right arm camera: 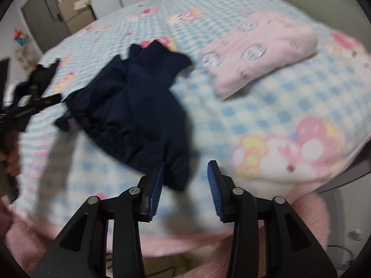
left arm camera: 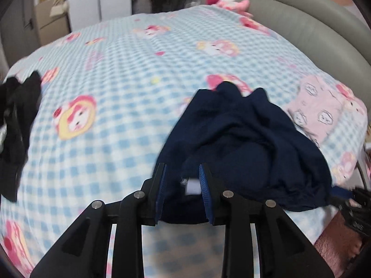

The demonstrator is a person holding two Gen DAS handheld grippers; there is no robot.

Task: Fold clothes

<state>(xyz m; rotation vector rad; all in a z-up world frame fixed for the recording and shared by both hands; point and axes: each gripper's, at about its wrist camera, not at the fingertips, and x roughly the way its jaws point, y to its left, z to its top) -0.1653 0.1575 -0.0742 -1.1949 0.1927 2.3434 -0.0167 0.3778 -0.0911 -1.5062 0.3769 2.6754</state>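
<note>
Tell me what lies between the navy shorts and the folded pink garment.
Only bare checked blanket. The right wrist view shows a clear strip separating the navy shorts from the folded pink garment; nothing else sits there.

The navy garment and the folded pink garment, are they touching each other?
Apart. In the right wrist view, the navy garment and the folded pink garment are separated by a plain strip of checked blanket.

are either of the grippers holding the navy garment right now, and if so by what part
Neither has closed on it. The left gripper is open with the navy garment edge, near its white label, between its jaws. The right gripper is open beside the waistband corner.
</note>
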